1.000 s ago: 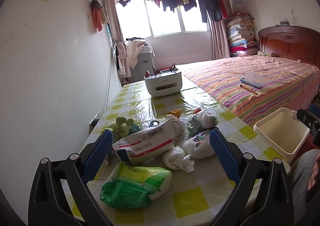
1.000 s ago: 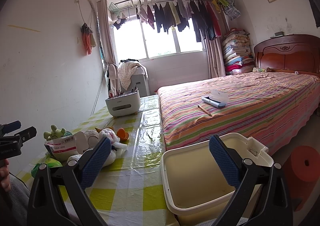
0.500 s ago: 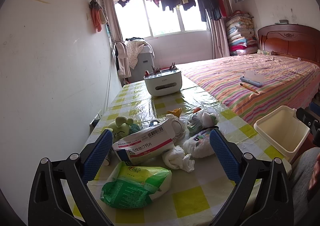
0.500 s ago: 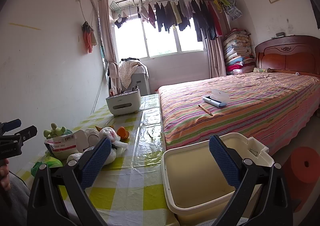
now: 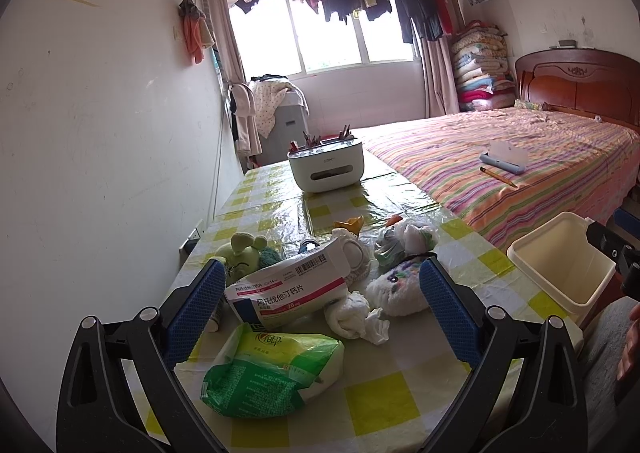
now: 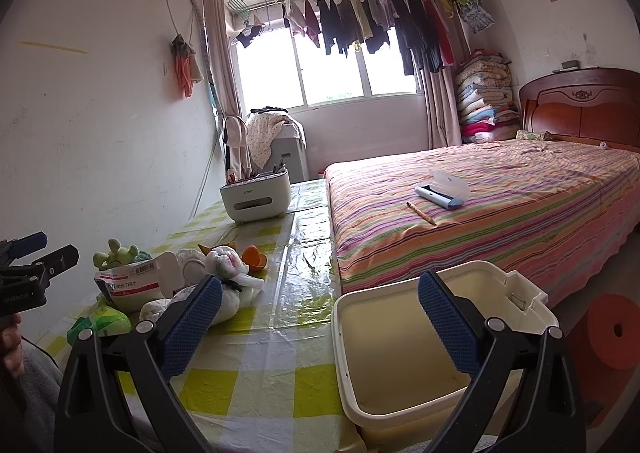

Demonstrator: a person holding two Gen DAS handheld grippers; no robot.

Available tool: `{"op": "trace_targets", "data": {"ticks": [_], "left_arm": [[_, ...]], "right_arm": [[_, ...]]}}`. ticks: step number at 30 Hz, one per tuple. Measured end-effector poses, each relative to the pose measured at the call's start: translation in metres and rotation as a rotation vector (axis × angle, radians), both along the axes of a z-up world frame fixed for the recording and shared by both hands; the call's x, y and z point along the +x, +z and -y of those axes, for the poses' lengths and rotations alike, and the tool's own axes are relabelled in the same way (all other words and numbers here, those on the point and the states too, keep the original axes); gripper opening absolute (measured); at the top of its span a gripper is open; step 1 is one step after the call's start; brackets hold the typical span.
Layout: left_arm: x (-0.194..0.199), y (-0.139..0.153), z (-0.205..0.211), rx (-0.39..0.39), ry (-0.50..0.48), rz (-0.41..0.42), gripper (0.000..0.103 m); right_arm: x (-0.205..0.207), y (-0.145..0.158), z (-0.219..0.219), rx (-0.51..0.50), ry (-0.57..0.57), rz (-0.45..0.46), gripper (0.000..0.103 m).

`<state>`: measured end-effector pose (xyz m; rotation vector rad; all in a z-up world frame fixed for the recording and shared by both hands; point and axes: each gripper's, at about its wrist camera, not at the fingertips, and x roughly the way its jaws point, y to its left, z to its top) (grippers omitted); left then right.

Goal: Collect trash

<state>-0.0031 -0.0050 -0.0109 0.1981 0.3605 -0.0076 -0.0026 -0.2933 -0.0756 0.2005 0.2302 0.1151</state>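
A pile of trash lies on the checked table (image 5: 392,397): a green plastic packet (image 5: 272,373) nearest me, a white medicine box with a red stripe (image 5: 288,287), a crumpled white tissue (image 5: 356,317) and a knotted plastic bag (image 5: 404,239). My left gripper (image 5: 322,303) hangs open just above and before the box and tissue, holding nothing. A cream bin (image 6: 420,337) stands empty at the table's right edge. My right gripper (image 6: 320,323) is open over the bin's near left rim, empty.
A green frog toy (image 5: 244,249), a white fluffy toy (image 5: 396,289) and orange peel (image 6: 254,256) sit among the pile. A white organiser box (image 5: 326,167) stands further back. The striped bed (image 6: 500,205) runs along the table's right side, the wall along its left.
The left gripper's view has barely shifted. The right gripper has drifted slightly, and the bin sits a touch lower in its view. Both stay open.
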Motion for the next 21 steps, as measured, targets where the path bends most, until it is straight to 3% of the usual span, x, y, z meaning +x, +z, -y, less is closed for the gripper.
{"op": "trace_targets", "data": {"ticks": [6,10,15,18,21], "left_arm": [[-0.006,0.013,-0.028,-0.112,0.021,0.037,0.096],[-0.001,0.02,-0.049,-0.176,0.044,-0.003,0.096],[0.015,0.018,-0.067,-0.175,0.037,-0.125,0.096],[0.024,0.008,-0.07,-0.126,0.043,-0.203,0.096],[0.03,-0.003,-0.079,-0.118,0.039,-0.27,0.096]], "right_arm": [[0.011,-0.008,0.026,0.159,0.061,-0.075,0.096],[0.014,-0.014,0.046,0.272,0.061,-0.127,0.096],[0.016,-0.008,0.039,0.214,0.05,-0.158,0.096],[0.027,-0.007,0.022,0.143,0.101,-0.192,0.096],[0.041,-0.008,0.009,0.142,0.163,-0.211,0.096]]}}
